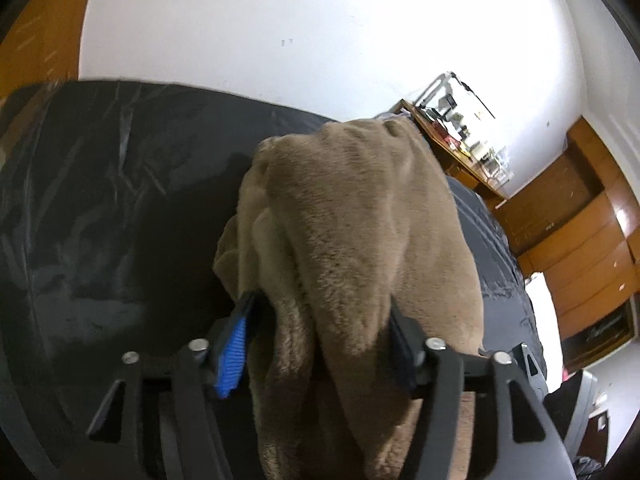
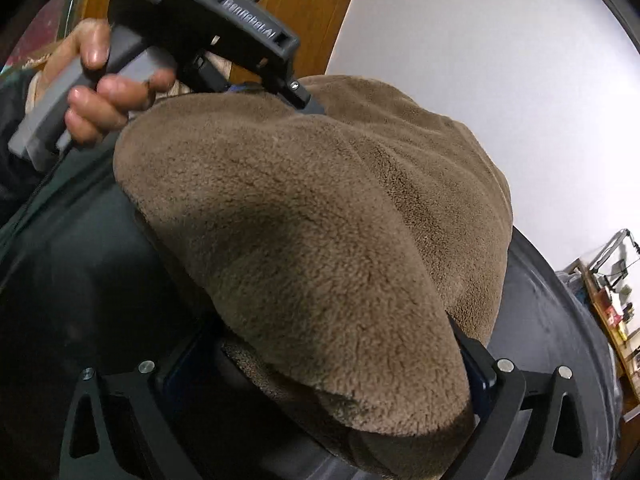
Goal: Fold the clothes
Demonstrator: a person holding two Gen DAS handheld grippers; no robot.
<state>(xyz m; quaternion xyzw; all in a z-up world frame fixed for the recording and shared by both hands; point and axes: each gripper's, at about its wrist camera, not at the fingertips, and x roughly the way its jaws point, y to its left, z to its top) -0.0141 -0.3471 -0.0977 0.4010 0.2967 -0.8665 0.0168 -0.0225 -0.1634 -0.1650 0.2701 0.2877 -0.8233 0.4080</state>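
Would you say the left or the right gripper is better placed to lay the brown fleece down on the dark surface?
Probably the left gripper: beyond its brown fleece, open dark surface shows. The right gripper faces the person's hand.

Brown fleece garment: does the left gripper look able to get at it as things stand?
Probably yes: the brown fleece garment already sits bunched between the left gripper fingers, with nothing in between, over the dark bed cover.

A brown fleece garment (image 1: 360, 232) hangs bunched and lifted above the dark surface, its pile soft and thick.
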